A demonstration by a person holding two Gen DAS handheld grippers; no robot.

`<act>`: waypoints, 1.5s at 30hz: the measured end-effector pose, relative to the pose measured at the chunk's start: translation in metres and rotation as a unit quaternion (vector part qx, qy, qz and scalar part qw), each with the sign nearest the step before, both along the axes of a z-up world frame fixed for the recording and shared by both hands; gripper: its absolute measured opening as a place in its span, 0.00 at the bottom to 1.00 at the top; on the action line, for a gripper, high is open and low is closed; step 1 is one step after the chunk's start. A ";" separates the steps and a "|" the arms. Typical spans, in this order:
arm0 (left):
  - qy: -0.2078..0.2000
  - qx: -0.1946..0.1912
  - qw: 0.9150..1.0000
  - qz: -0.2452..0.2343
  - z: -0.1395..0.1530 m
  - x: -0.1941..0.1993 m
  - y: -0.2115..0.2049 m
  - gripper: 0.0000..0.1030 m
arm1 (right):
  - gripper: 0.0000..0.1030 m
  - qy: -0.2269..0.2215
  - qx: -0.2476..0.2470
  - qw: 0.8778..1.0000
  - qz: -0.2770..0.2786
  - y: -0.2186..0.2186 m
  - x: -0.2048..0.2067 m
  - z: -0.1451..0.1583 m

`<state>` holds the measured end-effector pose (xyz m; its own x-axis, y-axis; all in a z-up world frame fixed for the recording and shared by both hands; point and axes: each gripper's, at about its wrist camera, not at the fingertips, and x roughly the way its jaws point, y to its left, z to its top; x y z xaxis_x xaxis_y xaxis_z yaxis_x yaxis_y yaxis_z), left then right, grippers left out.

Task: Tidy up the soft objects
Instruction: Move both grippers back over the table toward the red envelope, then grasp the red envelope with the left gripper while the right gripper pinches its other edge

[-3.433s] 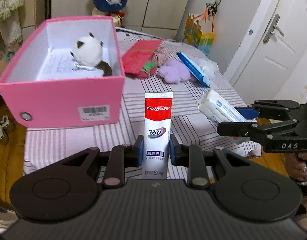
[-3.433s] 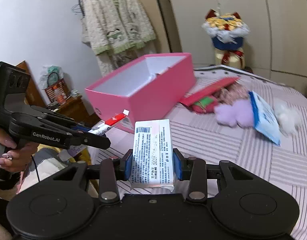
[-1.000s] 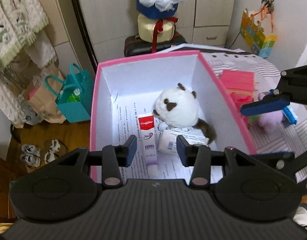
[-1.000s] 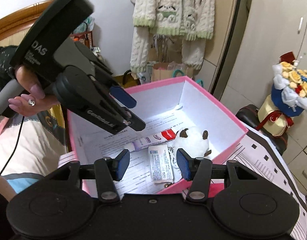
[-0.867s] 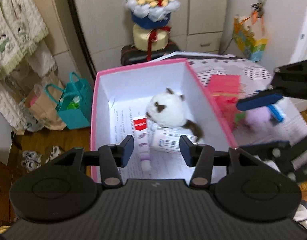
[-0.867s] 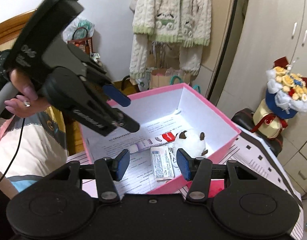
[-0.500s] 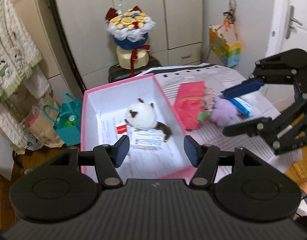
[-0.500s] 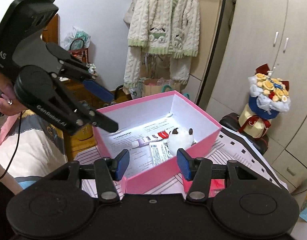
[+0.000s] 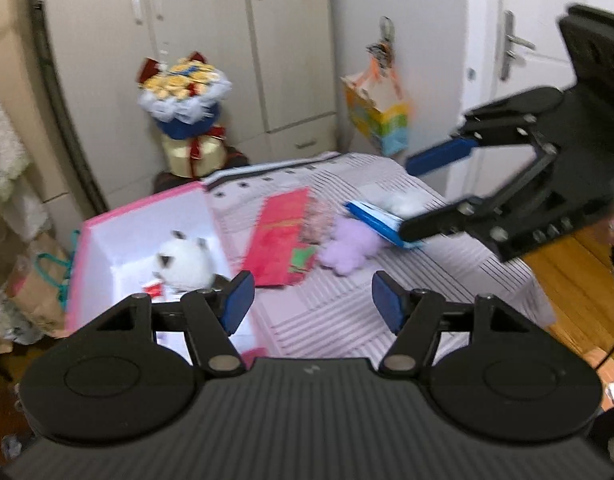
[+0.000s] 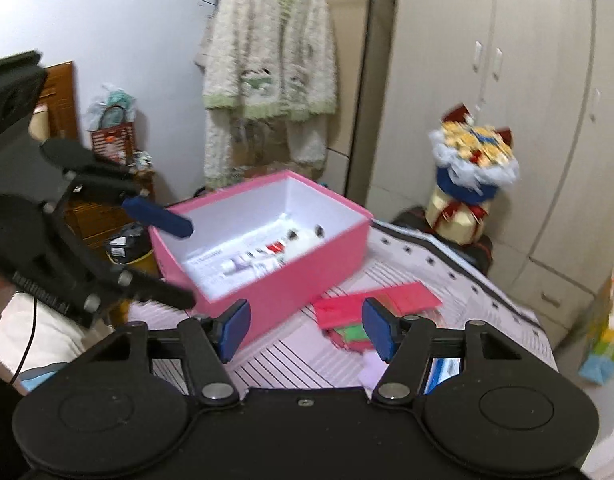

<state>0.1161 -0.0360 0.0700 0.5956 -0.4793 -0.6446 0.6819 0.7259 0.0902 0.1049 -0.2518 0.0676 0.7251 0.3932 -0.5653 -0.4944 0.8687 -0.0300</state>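
The pink box stands on the striped table's left part and holds a white plush, a toothpaste tube and a white packet. To its right on the cloth lie a red packet, a purple plush, a blue-white pack and a white fluffy thing. My left gripper hovers over the box's right corner, jaws opening, nothing between them. My right gripper hangs above the red packet, jaws opening and empty. Each gripper shows in the other's view, right gripper and left gripper.
A flower bouquet stands on a dark case behind the table, with wardrobe doors behind it. A cardigan hangs at the back left. A gift bag hangs by the white door. Wooden floor lies past the table's right edge.
The toothpaste and the white packet, held earlier, now lie in the box. Both grippers have drawn back and swung right toward the loose items, with their jaws wider.
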 end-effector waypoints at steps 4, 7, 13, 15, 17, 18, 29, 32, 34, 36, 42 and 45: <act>0.006 0.009 1.000 -0.012 -0.022 0.003 -0.025 0.62 | 0.65 0.019 0.017 1.000 -0.017 -0.021 0.008 -0.016; 0.021 0.002 1.000 -0.008 -0.037 0.009 -0.039 0.62 | 0.65 0.032 0.039 0.998 -0.028 -0.037 0.018 -0.026; 0.002 -0.009 1.000 0.023 -0.070 0.024 -0.064 0.60 | 0.65 0.064 0.084 0.994 -0.042 -0.063 0.054 -0.045; -0.035 0.000 0.998 0.050 -0.082 0.029 -0.071 0.60 | 0.65 0.078 0.093 0.992 -0.046 -0.067 0.071 -0.053; -0.069 0.019 0.995 0.073 -0.094 0.036 -0.081 0.59 | 0.65 0.095 0.103 0.989 -0.051 -0.070 0.092 -0.062; -0.085 0.025 0.992 0.087 -0.099 0.042 -0.086 0.59 | 0.65 0.104 0.108 0.987 -0.054 -0.072 0.104 -0.066; -0.069 0.019 0.986 0.151 -0.138 0.117 -0.125 0.51 | 0.62 0.143 0.131 0.977 -0.091 -0.094 0.213 -0.107; -0.058 0.024 0.985 0.159 -0.151 0.128 -0.129 0.51 | 0.62 0.154 0.131 0.976 -0.082 -0.092 0.234 -0.114; -0.057 0.023 0.984 0.169 -0.156 0.133 -0.129 0.51 | 0.61 0.164 0.129 0.975 -0.081 -0.091 0.248 -0.120; -0.054 0.021 0.982 0.178 -0.159 0.138 -0.128 0.51 | 0.61 0.177 0.127 0.973 -0.080 -0.090 0.262 -0.127; -0.028 -0.009 0.981 0.190 -0.162 0.151 -0.123 0.51 | 0.61 0.212 0.149 0.963 -0.075 -0.093 0.289 -0.145; -0.007 -0.019 0.978 0.206 -0.166 0.158 -0.122 0.51 | 0.61 0.237 0.174 0.954 -0.056 -0.095 0.300 -0.152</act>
<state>0.2742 -0.1576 -0.0960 0.7519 -0.2202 -0.6214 0.3294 0.9420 0.0649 0.4045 -0.3467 -0.0846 0.4695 0.5524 -0.6888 -0.2851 0.8331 0.4739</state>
